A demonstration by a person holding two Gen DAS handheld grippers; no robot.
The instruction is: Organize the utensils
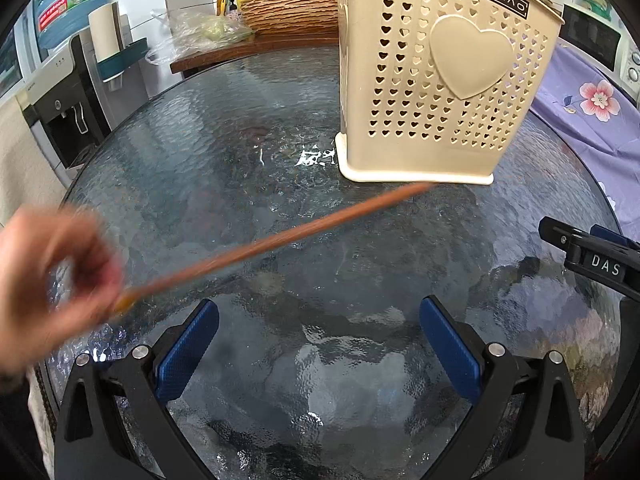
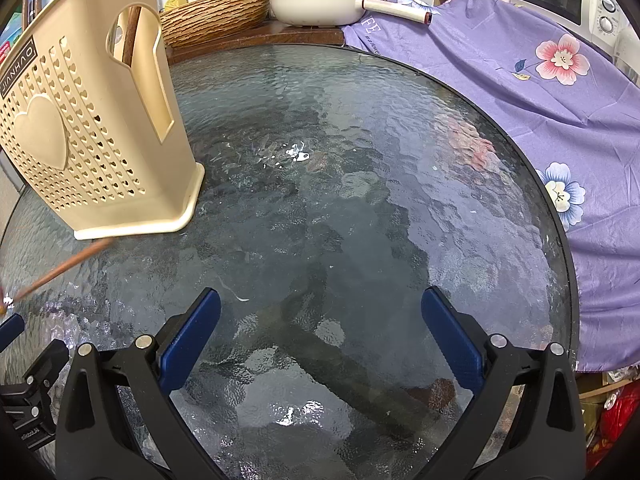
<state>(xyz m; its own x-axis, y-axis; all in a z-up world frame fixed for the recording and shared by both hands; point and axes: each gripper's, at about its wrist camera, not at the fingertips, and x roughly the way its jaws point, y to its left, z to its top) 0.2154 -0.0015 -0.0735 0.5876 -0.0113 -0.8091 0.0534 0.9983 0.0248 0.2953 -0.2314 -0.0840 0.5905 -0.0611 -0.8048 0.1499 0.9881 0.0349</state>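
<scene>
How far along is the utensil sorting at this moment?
Done: brown utensil handles already stand in the beige holder. In hand: a bare hand, blurred, holds one wooden chopstick low over the glass table. Left: picking it up; left gripper and right gripper are open, empty.

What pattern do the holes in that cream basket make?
Rows of little heart-shaped holes cover the cream plastic utensil basket, around one big raised heart; clearest in the left wrist view.

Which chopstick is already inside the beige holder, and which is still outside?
The dark brown chopstick seen through the utensil holder side cutout is inside. The lighter reddish chopstick, blurred, is outside, held by a bare hand with its tip near the holder's base.
</scene>
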